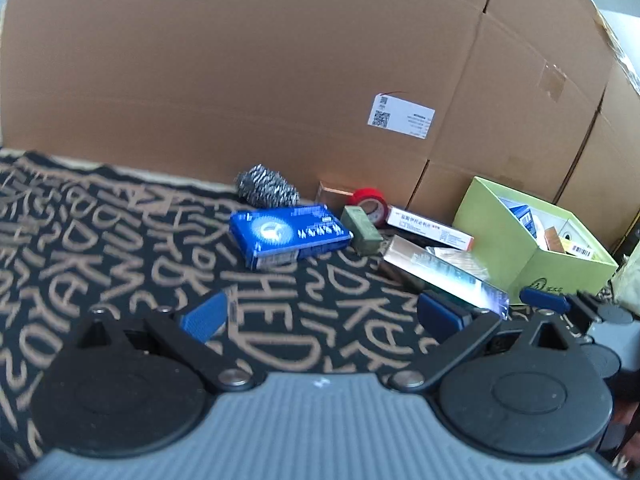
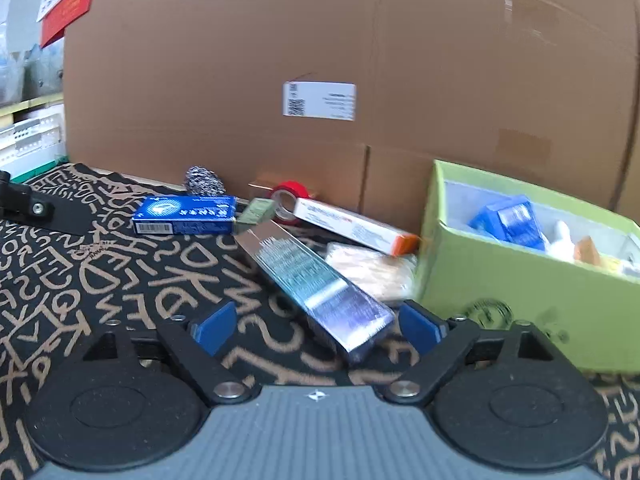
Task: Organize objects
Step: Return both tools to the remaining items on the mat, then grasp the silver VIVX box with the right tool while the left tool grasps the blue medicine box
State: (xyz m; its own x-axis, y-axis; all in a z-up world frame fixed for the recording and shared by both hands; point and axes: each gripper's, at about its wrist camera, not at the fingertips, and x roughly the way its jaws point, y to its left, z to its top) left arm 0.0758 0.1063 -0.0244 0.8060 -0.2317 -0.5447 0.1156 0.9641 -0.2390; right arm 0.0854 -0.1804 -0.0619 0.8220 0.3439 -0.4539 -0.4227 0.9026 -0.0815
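Loose items lie on a black cloth [image 1: 100,248] with tan letters: a blue box [image 1: 288,236] [image 2: 186,210], a steel scourer [image 1: 266,190], a red tape roll [image 1: 370,200] [image 2: 288,196], a small green block [image 1: 362,230], a white and orange carton [image 2: 352,226] and a clear packet [image 2: 372,268]. A long shiny box [image 2: 316,284] [image 1: 440,272] points toward me. Its near end lies between the fingers of my right gripper [image 2: 316,328], which is open with the pads apart from it. My left gripper [image 1: 322,316] hangs open over bare cloth, short of the blue box.
A light green open box [image 2: 500,292] [image 1: 520,256] with several small packages inside stands at the right, next to the shiny box. Large cardboard boxes [image 1: 280,72] wall off the back. White crates [image 2: 32,136] show at the far left.
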